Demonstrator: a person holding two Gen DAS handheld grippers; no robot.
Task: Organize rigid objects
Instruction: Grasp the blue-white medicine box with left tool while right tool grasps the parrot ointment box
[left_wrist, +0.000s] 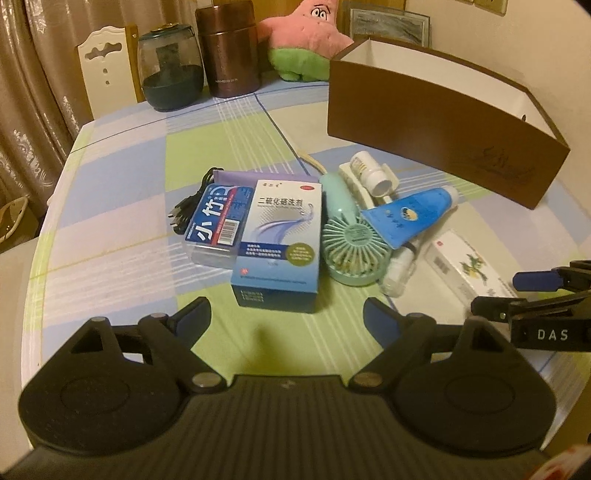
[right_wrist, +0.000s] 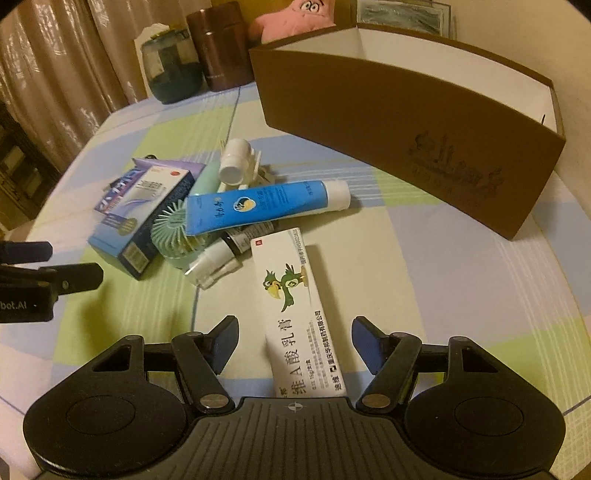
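Note:
A pile of small items lies on the checked tablecloth (left_wrist: 129, 229): a blue medicine box (left_wrist: 279, 236), a floss pick pack (left_wrist: 218, 225), a mint hand fan (left_wrist: 349, 243), a blue tube (left_wrist: 410, 214), a white bottle (left_wrist: 369, 171) and a white cream box with a parrot (right_wrist: 295, 306). My left gripper (left_wrist: 286, 317) is open, just short of the blue medicine box. My right gripper (right_wrist: 293, 339) is open, its fingers either side of the near end of the white cream box. It also shows in the left wrist view (left_wrist: 517, 291).
A large open brown box (right_wrist: 406, 122) with white inside stands at the back right. A dark glass jar (left_wrist: 171, 70), a brown canister (left_wrist: 229, 51) and a pink plush toy (left_wrist: 306, 40) sit at the table's far edge. A white chair (left_wrist: 107, 59) and curtains are behind.

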